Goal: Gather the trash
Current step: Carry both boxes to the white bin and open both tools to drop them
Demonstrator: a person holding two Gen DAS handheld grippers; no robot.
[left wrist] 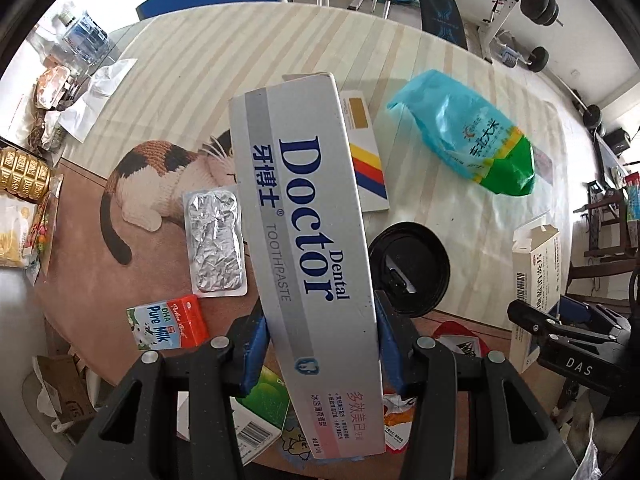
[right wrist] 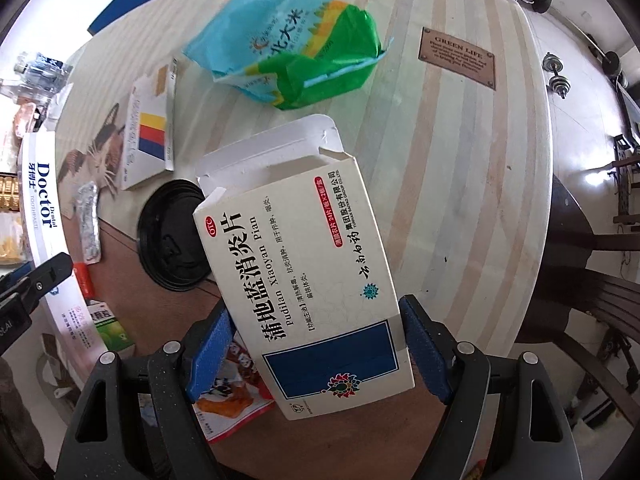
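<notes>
The left gripper (left wrist: 322, 350) fingers clamp a toothpaste box (left wrist: 304, 216), the right gripper (right wrist: 316, 350) fingers a medicine box (right wrist: 304, 276) whose low, off-centre grip could let it swing loose.

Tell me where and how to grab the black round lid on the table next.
Grip the black lid at its raised outer rim, coming straight down from above. It lies flat on the table, so only the rim offers an edge; put one of the fingers just inside the rim and one outside, on the side away from the striped box.
</notes>
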